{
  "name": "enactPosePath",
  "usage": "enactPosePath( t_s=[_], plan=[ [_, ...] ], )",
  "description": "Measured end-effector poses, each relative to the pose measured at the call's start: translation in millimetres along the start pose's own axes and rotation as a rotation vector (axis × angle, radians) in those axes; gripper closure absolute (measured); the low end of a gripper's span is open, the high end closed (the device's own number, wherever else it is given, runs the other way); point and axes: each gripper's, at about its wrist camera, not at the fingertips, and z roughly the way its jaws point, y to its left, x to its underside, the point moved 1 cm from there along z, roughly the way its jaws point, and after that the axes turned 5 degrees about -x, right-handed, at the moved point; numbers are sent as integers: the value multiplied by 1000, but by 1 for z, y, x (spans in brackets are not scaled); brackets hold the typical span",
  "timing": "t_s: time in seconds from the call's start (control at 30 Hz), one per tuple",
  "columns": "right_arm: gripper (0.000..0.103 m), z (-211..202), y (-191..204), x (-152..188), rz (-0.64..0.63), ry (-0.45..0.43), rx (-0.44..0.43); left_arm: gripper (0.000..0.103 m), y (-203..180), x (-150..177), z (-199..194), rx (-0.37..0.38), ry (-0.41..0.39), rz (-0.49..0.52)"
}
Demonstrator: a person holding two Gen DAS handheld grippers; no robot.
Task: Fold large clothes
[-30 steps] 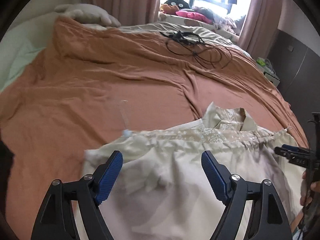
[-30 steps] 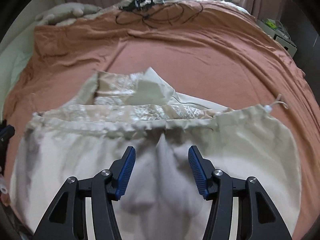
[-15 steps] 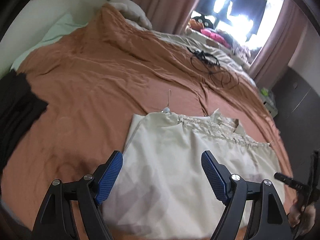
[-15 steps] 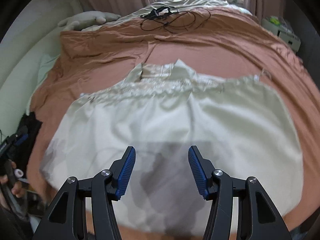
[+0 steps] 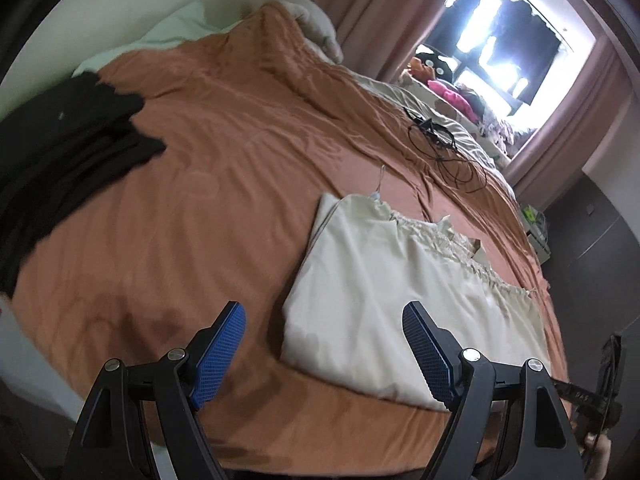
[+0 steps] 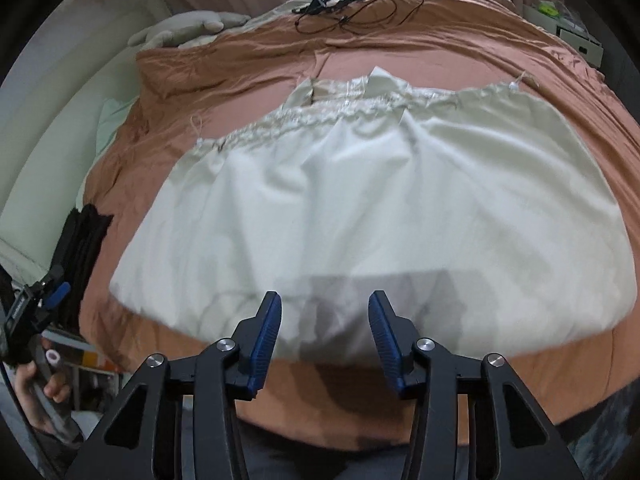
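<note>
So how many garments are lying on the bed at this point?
2. The cream garment lies spread flat at the bed's near edge, in front of both grippers. The black garment is heaped at the bed's left side. Others may lie out of view.

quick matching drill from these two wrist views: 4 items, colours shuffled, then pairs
Items:
1. folded garment lying flat on the bed
2. wrinkled bed cover
3. heap of clothes at the bed's edge
4. pads of the left gripper

Colours:
A. black
B. blue
C. cream
D. rust orange

Pairs: 1-C, 2-D, 3-A, 4-B
</note>
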Motion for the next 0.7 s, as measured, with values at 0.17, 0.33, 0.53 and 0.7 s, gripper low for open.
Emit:
enactPosePath(
  t_s=[0.17, 0.33, 0.53, 0.7],
  plan=[
    [59, 9, 5, 12, 1, 30, 1, 23, 21, 19, 10, 13, 49, -69],
    [62, 24, 5, 17, 8, 61, 14, 26, 31, 32, 30, 33, 99, -121],
    [65, 54, 10, 22, -7, 124, 49, 26, 37, 43, 56, 72, 149, -174],
    [68, 78, 5, 24, -13, 145, 116, 26, 37, 46, 75, 84, 181, -192]
  ],
)
